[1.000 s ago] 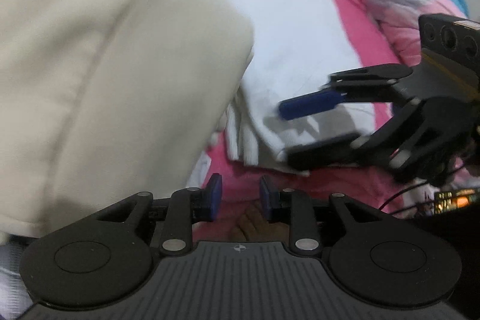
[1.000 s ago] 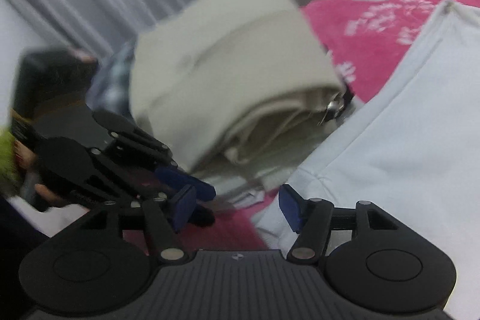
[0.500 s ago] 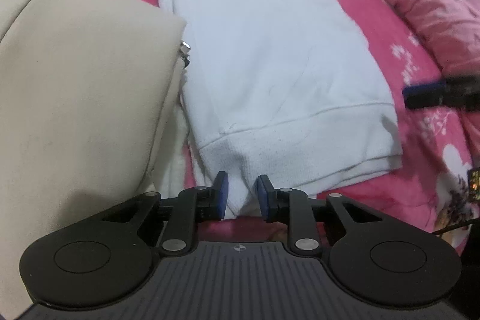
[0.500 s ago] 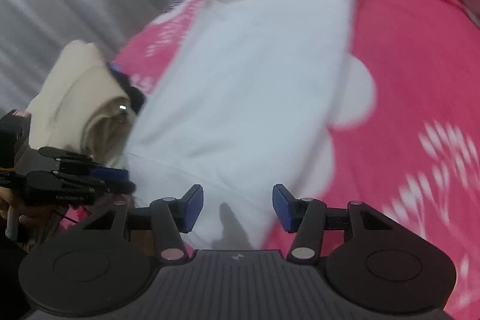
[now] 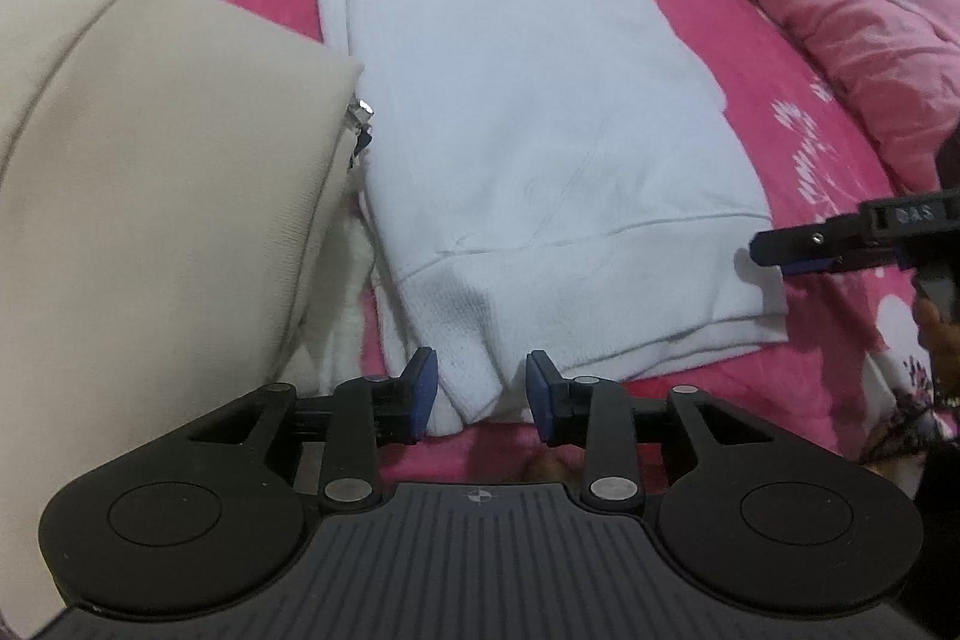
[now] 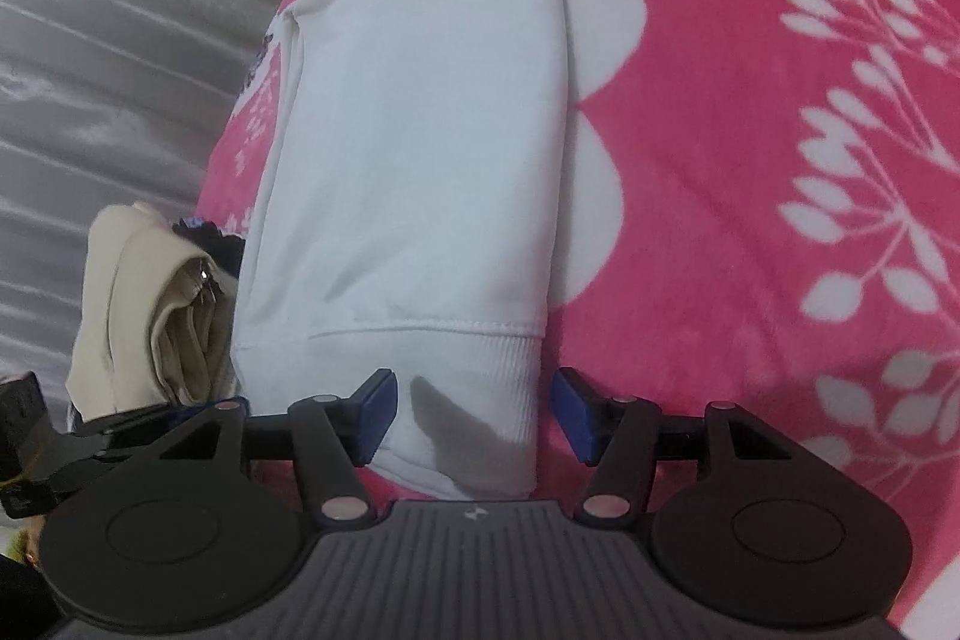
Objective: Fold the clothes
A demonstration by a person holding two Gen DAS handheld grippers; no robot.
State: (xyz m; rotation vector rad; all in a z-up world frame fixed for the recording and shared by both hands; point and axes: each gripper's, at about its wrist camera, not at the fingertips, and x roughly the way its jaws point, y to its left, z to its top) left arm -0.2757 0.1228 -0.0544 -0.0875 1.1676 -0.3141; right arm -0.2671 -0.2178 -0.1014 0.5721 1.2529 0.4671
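Two grippers sit at the near hem of the white sweatshirt (image 5: 528, 118), which lies flat on the pink floral bed cover (image 6: 750, 160). Your left gripper (image 5: 480, 391) is at the hem's left corner, jaws opening, the fabric between them but not pinched. Your right gripper (image 6: 474, 415) straddles the hem's right corner, jaws opening, pads clear of it. Just left lies a folded cream garment (image 5: 156, 196).
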